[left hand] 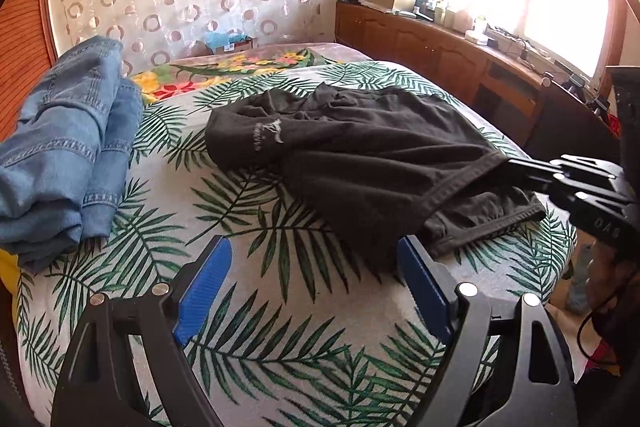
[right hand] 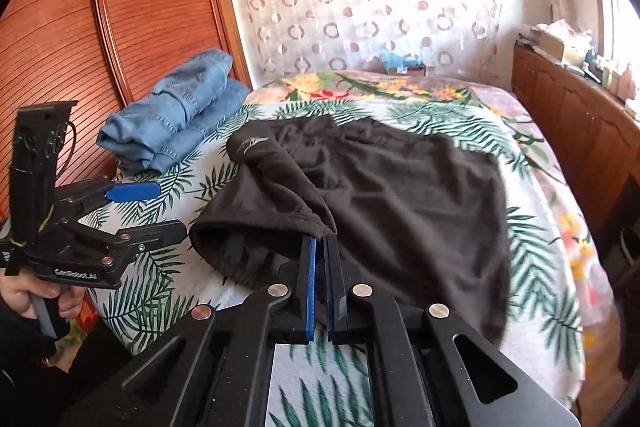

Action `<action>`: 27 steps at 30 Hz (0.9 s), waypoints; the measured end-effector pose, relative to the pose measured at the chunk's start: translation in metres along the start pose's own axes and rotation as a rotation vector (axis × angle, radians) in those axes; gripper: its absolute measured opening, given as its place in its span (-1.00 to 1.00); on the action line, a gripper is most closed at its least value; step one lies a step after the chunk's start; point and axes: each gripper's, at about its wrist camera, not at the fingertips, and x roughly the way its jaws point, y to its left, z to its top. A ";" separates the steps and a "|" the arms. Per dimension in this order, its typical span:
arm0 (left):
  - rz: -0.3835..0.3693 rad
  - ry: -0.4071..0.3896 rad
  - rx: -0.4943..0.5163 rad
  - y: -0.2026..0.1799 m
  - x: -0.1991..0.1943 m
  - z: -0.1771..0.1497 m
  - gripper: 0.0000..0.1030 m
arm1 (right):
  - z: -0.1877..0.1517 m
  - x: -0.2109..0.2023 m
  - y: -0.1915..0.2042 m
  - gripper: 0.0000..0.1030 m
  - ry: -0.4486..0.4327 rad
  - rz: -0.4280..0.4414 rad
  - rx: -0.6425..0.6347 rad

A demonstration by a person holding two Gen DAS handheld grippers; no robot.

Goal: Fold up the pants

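Dark grey pants [left hand: 360, 155] [right hand: 400, 195] lie crumpled on the leaf-print bed cover [left hand: 280, 307] [right hand: 532, 247], with a small white logo near one end. My right gripper [right hand: 322, 239] is shut on the hem of the pants at the near edge, lifting that edge slightly. In the left wrist view, the right gripper [left hand: 516, 167] reaches in from the right and pinches the same hem. My left gripper [left hand: 316, 251] [right hand: 160, 209] stands open over the bare cover just in front of the pants, with nothing between its blue pads [left hand: 208, 283]. A hand [right hand: 24, 291] holds its handle.
Folded blue jeans [left hand: 68, 155] [right hand: 180, 107] sit at the bed's left side by the wooden wardrobe door [right hand: 120, 7]. A wooden cabinet [left hand: 420, 39] [right hand: 560, 107] with clutter on top runs along the right under a bright window. A small box [left hand: 228, 41] lies beyond the bed's far end.
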 end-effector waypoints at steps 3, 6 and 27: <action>-0.003 -0.007 0.026 -0.006 0.004 0.007 0.66 | -0.004 -0.011 -0.008 -0.94 -0.004 -0.021 0.009; -0.007 -0.007 0.038 -0.011 0.008 0.013 0.66 | -0.007 -0.023 -0.012 -0.94 -0.009 -0.046 0.020; -0.038 0.013 0.094 -0.048 0.028 0.028 0.66 | -0.040 -0.058 -0.025 -0.94 0.077 -0.152 0.088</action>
